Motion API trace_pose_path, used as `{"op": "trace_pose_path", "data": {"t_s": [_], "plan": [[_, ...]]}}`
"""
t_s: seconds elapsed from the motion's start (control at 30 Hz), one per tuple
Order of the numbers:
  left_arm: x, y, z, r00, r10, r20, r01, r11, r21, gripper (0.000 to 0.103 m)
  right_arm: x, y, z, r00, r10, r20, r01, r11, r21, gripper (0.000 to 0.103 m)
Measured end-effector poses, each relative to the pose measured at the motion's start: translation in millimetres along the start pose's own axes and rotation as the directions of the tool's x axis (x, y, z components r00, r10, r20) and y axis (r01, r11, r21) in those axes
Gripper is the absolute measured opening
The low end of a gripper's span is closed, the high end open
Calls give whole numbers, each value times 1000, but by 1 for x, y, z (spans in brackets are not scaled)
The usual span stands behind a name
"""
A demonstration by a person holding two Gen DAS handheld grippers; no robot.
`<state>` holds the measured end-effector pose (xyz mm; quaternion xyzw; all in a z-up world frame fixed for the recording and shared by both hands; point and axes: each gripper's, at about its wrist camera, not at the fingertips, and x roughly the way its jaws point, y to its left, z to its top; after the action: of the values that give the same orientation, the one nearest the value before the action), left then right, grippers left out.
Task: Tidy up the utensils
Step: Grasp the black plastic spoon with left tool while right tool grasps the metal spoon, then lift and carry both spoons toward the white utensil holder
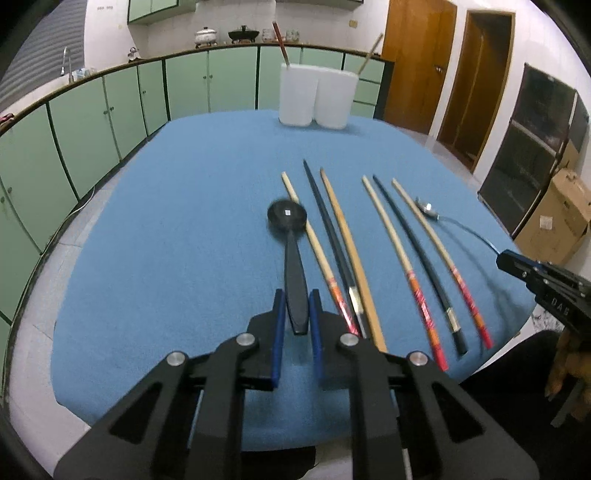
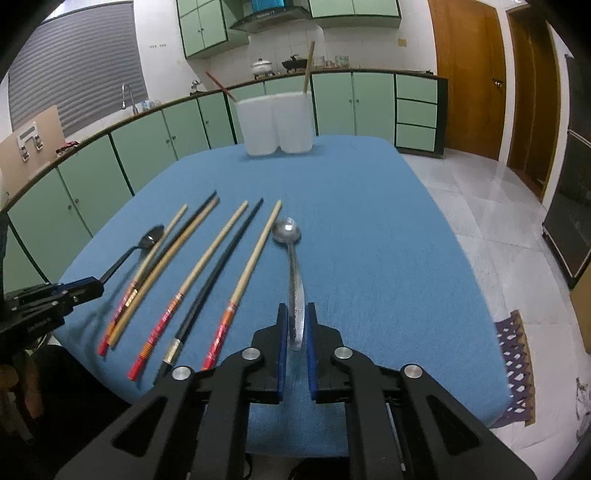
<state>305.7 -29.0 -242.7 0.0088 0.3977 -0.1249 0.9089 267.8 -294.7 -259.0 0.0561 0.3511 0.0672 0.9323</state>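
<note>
A home kitchen: green cabinets [image 2: 147, 140], sink tap [image 2: 127, 96], range hood [image 2: 269, 16].

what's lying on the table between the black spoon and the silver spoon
Six chopsticks lie side by side on the blue tablecloth between the black spoon and silver spoon; both wrist views show them.

blk spoon [image 1: 291, 254] matt plastic | steel spoon [image 2: 293, 269] glossy | tablecloth [image 1: 184, 221] fuzzy cloth

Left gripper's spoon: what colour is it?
Black, bowl and handle alike; the spoon shows best in the left wrist view.
</note>
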Motion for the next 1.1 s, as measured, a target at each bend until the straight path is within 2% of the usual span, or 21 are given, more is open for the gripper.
{"op": "trace_pose_path", "data": {"t_s": [0.23,0.43,0.73,0.8,0.87,1.1], "plan": [[-19,5,29,998,-8,67,9,1000,-11,12,-20,5,33,998,11,63,-9,1000,-27,9],[-24,11,57,994,-17,108,17,1000,2,12,-22,14,64,996,23,91,-16,997,-81,9],[-17,23,104,991,-68,119,69,998,3,10,-11,13,111,998,46,46,-39,988,-149,8],[-16,23,113,989,-79,121,79,997,10,4,-10,13,120,998,57,33,-51,986,-157,8],[-17,22,119,989,-86,123,85,996,14,4,-10,13,128,998,65,27,-59,984,-166,7],[-20,20,136,984,-96,151,93,995,31,0,-12,18,148,996,70,48,-59,978,-200,4]]}}
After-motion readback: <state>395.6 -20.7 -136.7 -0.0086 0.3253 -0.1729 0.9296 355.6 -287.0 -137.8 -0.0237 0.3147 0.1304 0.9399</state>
